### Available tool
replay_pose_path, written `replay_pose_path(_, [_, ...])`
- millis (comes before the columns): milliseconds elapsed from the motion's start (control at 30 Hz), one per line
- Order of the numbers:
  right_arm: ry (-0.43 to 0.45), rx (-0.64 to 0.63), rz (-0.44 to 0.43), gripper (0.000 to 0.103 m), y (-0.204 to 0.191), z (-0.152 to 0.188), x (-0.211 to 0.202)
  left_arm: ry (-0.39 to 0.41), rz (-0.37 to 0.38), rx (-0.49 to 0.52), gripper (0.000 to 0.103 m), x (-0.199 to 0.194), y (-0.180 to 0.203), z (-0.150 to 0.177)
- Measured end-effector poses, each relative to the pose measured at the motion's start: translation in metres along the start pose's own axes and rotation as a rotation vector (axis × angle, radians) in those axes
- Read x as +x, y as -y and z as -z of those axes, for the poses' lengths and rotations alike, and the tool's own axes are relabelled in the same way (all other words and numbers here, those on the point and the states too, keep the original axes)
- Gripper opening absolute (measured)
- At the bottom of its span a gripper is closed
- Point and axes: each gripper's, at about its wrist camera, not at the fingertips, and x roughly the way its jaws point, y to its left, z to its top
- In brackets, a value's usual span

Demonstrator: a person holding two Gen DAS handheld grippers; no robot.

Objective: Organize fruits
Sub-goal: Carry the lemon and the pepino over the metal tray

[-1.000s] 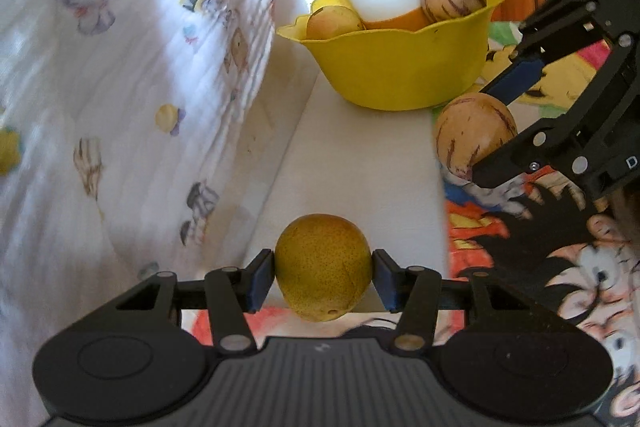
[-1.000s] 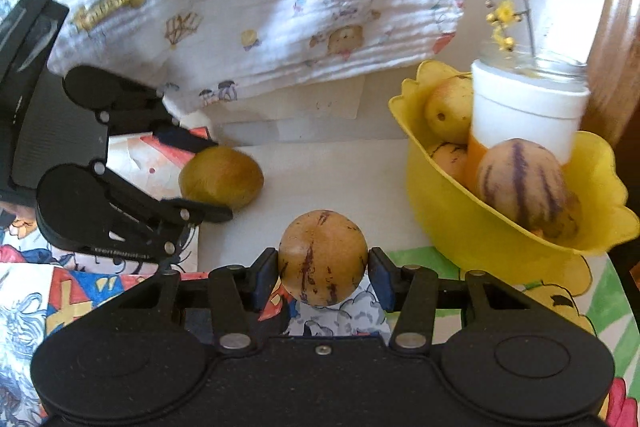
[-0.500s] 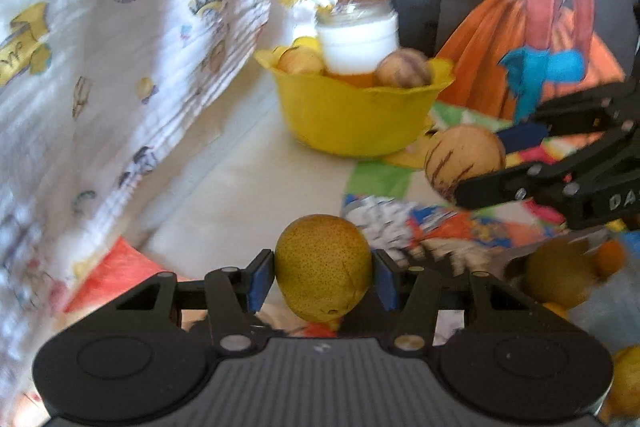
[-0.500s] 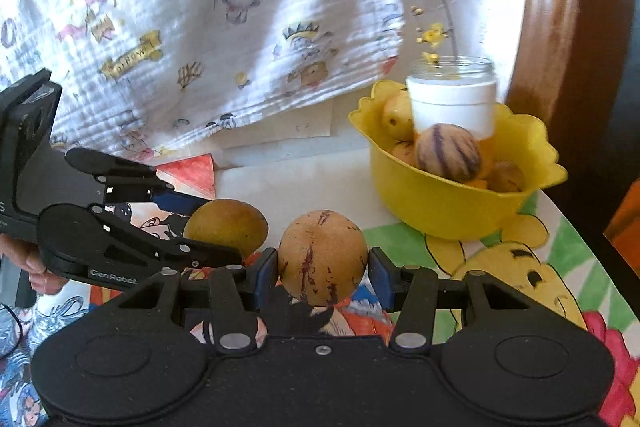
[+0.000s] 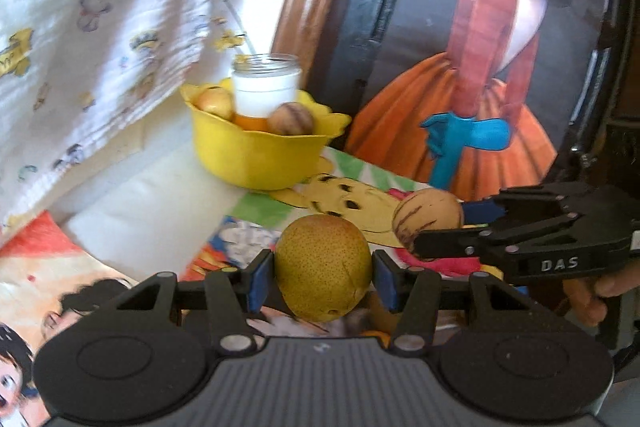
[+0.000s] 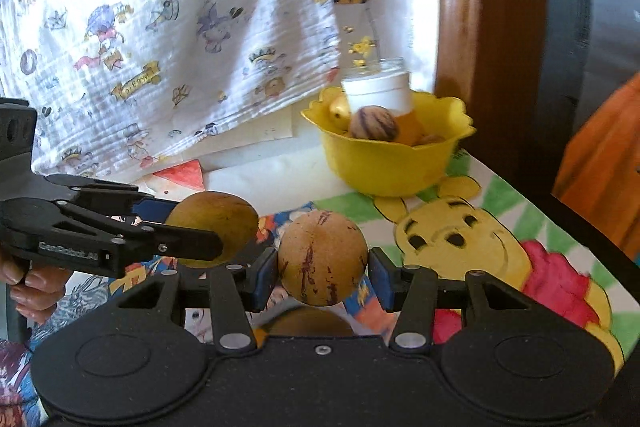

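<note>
Gripping a speckled yellow-green pear (image 5: 323, 267), the left tool (image 5: 323, 277) hung raised; the right tool (image 6: 322, 277) clamped a tan, purple-streaked fruit (image 6: 322, 257). Since earlier, the yellow bowl (image 5: 256, 157) at 11 o'clock looked farther off.

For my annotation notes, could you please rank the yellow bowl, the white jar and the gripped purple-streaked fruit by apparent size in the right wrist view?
1. Yellow bowl
2. Purple-streaked fruit, inflated by nearness to the camera
3. White jar

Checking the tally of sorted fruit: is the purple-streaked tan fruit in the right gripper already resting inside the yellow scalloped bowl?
No: the purple-streaked tan fruit sits clamped in the right gripper, well short of the yellow scalloped bowl.
</note>
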Motion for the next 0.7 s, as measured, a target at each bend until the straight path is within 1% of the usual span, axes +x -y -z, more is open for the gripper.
replay_pose_path(200, [0.040,0.032,0.043,0.051,0.004,0.026,-0.037,-0.007,0.050,-0.003,0.057,-0.007,0.030,0.010])
replay_pose_path(367, [0.046,0.040,0.078,0.051,0.005,0.050,-0.065,-0.020,0.076,0.008,0.057,-0.011,0.050,0.019])
replay_pose_path(467, [0.045,0.057,0.084,0.051,0.004,0.066,-0.081,-0.033,0.087,0.010,0.057,-0.011,0.059,0.023])
replay_pose_path(567, [0.042,0.048,0.100,0.051,-0.004,0.081,-0.093,-0.051,0.095,0.016,0.057,-0.011,0.068,0.028])
replay_pose_path(700, [0.039,0.059,0.086,0.051,-0.014,0.098,-0.104,-0.069,0.105,0.020,0.057,-0.009,0.078,0.035])
